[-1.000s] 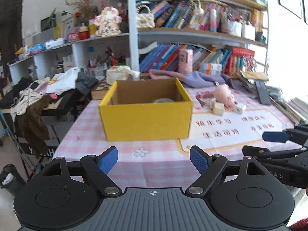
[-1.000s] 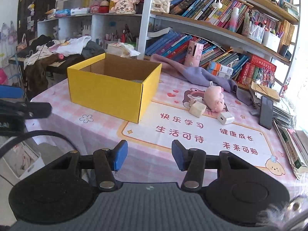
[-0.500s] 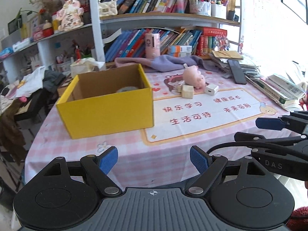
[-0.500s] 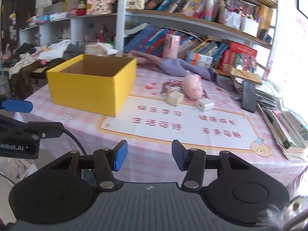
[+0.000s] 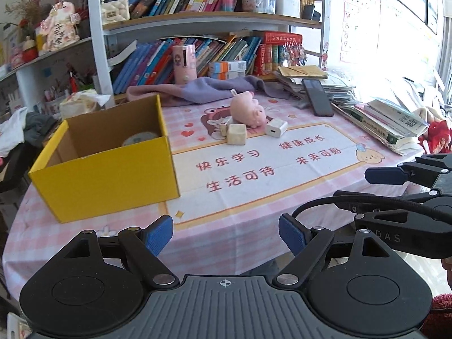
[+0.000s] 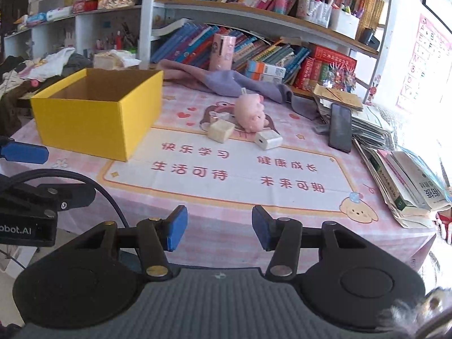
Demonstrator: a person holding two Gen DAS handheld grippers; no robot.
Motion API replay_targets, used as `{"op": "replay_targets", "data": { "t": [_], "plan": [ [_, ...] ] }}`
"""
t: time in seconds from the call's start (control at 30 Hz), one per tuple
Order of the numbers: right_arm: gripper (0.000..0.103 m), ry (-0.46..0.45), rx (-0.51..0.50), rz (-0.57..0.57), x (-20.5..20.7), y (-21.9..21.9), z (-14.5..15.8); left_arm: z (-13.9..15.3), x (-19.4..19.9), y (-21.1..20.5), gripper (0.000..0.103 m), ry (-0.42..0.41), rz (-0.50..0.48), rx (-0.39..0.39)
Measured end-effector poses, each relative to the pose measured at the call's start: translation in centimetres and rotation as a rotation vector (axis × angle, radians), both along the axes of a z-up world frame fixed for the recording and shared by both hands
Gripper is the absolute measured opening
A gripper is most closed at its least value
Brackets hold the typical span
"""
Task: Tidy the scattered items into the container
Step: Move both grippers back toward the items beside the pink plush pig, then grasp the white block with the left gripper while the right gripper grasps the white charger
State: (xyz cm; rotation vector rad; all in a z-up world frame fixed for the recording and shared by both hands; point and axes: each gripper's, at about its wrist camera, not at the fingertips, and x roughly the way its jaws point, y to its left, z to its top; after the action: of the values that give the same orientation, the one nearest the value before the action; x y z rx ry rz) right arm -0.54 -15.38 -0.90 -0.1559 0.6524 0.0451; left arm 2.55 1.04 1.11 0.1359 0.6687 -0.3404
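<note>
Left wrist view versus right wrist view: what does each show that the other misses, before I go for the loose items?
Only the left wrist view looks into the yellow box, where a round item already lies. Only the right wrist view shows the box's interior hidden behind its front wall. Both show the pink pig toy, the cream cube and the white charger loose on the mat, with the left gripper and right gripper open and empty.

From the right wrist view the yellow box (image 6: 93, 124) hides its own floor behind its near wall. The round thing (image 5: 139, 139) inside it shows only partly from the left wrist view, too indistinct to name. The small item (image 5: 223, 127) behind the cream cube (image 5: 236, 134) is mostly covered.
</note>
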Motion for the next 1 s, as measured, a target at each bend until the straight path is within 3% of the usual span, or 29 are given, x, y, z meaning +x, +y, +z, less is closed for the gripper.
{"op": "replay_targets", "data": {
  "t": [0.4, 0.83, 1.0],
  "plan": [
    [0.049, 0.019, -0.021, -0.043, 5.4, -4.4, -0.6, -1.0, 5.9, -4.9, 0.084, 0.010, -0.062, -0.014],
    [0.049, 0.082, 0.022, -0.015, 16.0, -13.5, -0.8, -1.0, 15.9, -12.3, 0.083, 0.053, 0.043, 0.003],
    [0.049, 0.100, 0.035, 0.057, 21.3, -15.7, -1.4, -1.9, 19.7, -14.3, 0.082, 0.074, 0.105, 0.018]
  ]
}}
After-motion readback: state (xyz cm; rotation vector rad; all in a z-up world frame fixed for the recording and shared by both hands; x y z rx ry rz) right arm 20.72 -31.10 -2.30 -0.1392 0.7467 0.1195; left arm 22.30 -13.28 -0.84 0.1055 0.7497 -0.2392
